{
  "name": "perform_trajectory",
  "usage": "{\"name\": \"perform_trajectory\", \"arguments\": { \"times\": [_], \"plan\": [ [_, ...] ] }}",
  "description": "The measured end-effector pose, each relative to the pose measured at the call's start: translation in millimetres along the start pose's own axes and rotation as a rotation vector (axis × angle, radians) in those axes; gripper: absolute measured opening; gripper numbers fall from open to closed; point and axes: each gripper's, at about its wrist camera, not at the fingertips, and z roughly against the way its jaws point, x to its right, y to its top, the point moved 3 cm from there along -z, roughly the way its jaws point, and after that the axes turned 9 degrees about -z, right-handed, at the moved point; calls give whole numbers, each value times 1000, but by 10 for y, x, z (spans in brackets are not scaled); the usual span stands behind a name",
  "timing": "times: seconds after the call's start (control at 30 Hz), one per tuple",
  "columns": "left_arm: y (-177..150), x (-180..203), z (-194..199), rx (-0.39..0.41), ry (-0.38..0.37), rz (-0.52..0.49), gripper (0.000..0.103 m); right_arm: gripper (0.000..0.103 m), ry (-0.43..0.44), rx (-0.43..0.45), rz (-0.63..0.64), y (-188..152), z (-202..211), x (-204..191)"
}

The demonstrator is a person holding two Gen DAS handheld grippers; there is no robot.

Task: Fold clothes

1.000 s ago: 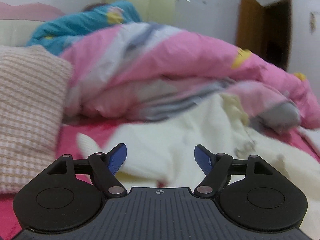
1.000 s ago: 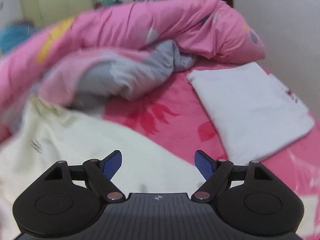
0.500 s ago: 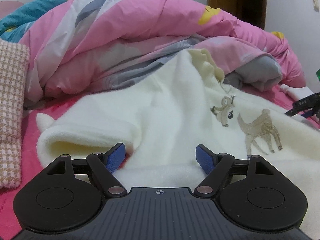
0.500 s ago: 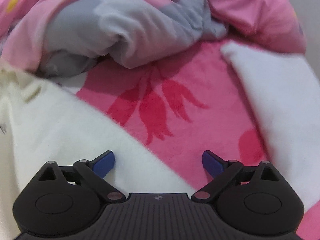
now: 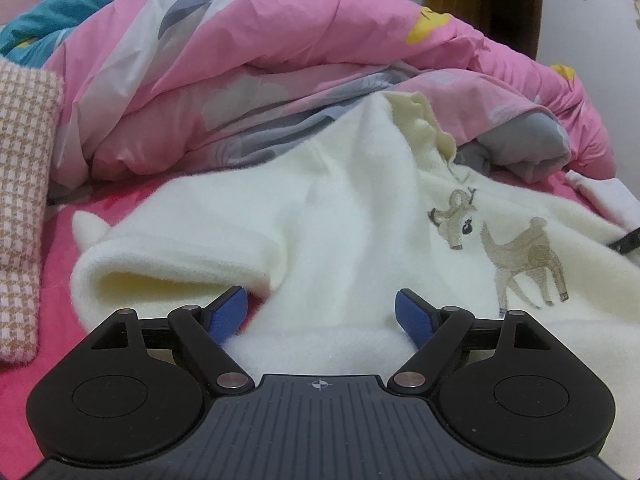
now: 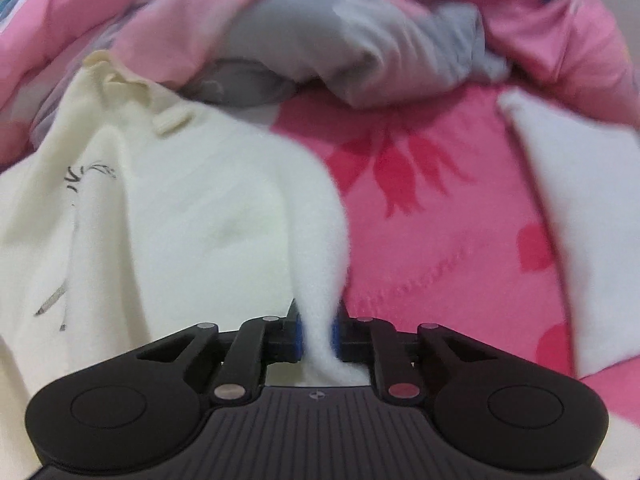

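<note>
The right gripper [image 6: 318, 338], wide apart a moment earlier, is seen closing on a pinched edge of the cream sweater [image 5: 344, 216] spread on the pink bed sheet [image 6: 432, 224], while the left gripper [image 5: 320, 314], jaws spread and opening, straddles its hem ungripped, so one corner is secured for folding.

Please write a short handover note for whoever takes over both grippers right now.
Right gripper: closing, fingers pinching an edge of the cream sweater.
Left gripper: opening, sweater fabric between its fingers, not gripped.
The sweater lies spread and rumpled on the pink bedsheet, deer design facing up, collar against the pink duvet. A white folded garment lies to the right.
Done: right-side grasp.
Left: left-side grasp, then every fold.
</note>
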Motion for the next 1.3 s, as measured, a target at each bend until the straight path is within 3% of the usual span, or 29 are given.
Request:
{"name": "perform_trajectory", "arguments": {
  "times": [0.2, 0.3, 0.57, 0.7, 0.77, 0.87, 0.97, 1.07, 1.1, 1.13, 1.17, 1.3],
  "plan": [
    [5, -14, 2, -2, -3, 5, 82, 13, -99, 207, 0, 471, 300, -30],
    [10, -24, -1, -4, -6, 9, 82, 13, -168, 269, -37, 761, 303, 43],
    [-1, -3, -15, -14, -12, -1, 82, 13, -268, 300, -56, 1016, -320, 143],
    [-7, 21, -23, -20, -13, -10, 83, 13, -290, 263, -79, 967, -629, 192],
    [-7, 17, -26, -22, -14, -9, 83, 19, -291, 225, -108, 929, -731, 239],
    [-8, 7, -21, -24, -16, -4, 84, 41, -266, 190, -189, 831, -671, 360],
    [-7, 0, -19, -22, -15, 1, 85, 43, -215, 185, -267, 681, -385, 499],
    [-8, -1, -10, -18, -12, 5, 86, 47, -119, 205, -392, 352, 175, 665],
    [-7, -6, -4, -15, -12, 8, 86, 54, -86, 212, -436, 234, 373, 721],
    [-6, -12, 3, -12, -13, 12, 86, 69, -47, 222, -480, 97, 571, 769],
    [-5, -18, 13, -7, -12, 15, 86, 75, -2, 237, -523, -57, 769, 808],
    [-1, -42, 84, 12, -9, 35, 86, 75, 160, 248, -617, -817, 1451, 846]
  ]
}}
